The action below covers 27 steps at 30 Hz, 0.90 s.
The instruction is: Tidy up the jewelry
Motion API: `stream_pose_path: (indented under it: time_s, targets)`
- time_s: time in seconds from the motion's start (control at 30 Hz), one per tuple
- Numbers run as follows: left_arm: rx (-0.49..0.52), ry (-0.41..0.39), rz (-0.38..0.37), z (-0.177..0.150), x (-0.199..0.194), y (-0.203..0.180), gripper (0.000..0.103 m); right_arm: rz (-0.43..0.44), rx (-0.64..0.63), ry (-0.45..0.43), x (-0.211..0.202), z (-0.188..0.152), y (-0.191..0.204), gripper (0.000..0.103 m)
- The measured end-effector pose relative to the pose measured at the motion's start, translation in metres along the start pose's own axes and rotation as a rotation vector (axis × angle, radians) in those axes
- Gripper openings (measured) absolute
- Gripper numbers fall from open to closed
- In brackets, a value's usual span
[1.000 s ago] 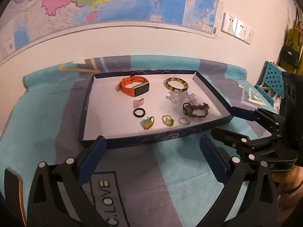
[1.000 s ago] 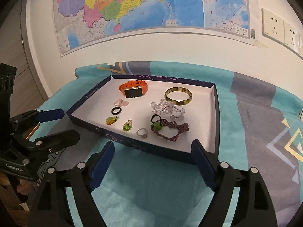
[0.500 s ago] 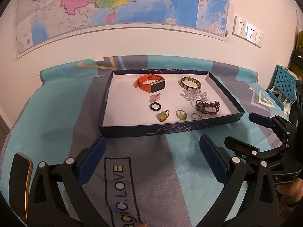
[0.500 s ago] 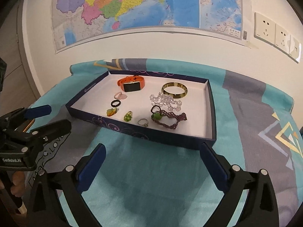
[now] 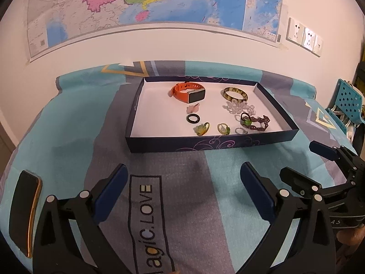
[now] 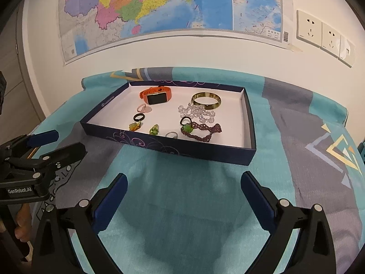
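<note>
A dark blue tray point(image 5: 205, 145) point(image 6: 173, 148) with a white floor lies on the patterned cloth. In it are an orange smartwatch point(image 5: 188, 92) point(image 6: 156, 96), a green-brown bangle point(image 5: 226, 94) point(image 6: 206, 107), a clear bead bracelet point(image 5: 237, 107), a purple bead bracelet point(image 5: 256, 123) point(image 6: 202, 129), a black ring point(image 5: 188, 118), a pink piece point(image 5: 193, 108) and several small rings point(image 5: 201, 129). My left gripper point(image 5: 183, 171) point(image 6: 68, 141) hangs open over the cloth in front of the tray, empty. To its right, my right gripper point(image 6: 184, 178) point(image 5: 298, 159) is also wide open and empty.
A dark phone point(image 5: 24, 210) lies on the cloth at the near left. A blue perforated basket point(image 5: 349, 100) stands off the table's right end. Behind the tray are a wall map point(image 6: 159, 4) and wall sockets point(image 6: 324, 35). A hand point(image 6: 21, 225) holds the left gripper's handle.
Both grippers have drawn back from the tray, which now looks farther off. The right gripper's jaws have spread wider. The phone has come further into the left wrist view.
</note>
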State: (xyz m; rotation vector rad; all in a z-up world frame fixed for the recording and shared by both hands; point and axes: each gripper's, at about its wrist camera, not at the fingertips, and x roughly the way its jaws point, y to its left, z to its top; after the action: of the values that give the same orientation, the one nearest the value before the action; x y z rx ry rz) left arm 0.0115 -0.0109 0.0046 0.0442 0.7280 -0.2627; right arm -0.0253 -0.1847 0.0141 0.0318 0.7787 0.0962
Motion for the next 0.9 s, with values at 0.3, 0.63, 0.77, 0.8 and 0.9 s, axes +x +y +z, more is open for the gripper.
stream_pose_path:
  time_s: [0.3,0.63,0.77,0.8,0.9]
  targets:
    - [-0.006,-0.001,0.011,-0.0025,-0.0040,-0.0024,0.097,0.012,0.001,0.004,-0.0024,-0.0039,0.0028,0.096]
    - [-0.005,0.004,0.014,-0.0046,-0.0045,-0.0030,0.097,0.018,-0.001,0.007,-0.0050,-0.0049,0.0053,0.096]
    - [-0.005,0.005,0.013,-0.0048,-0.0045,-0.0035,0.097,0.019,0.002,0.007,-0.0055,-0.0062,0.0055,0.096]
    - [-0.005,0.005,0.012,-0.0045,-0.0045,-0.0033,0.097,0.019,0.003,0.008,-0.0056,-0.0067,0.0056,0.096]
    - [-0.003,0.005,0.011,-0.0057,-0.0048,-0.0045,0.097,0.018,0.002,0.009,-0.0056,-0.0070,0.0057,0.096]
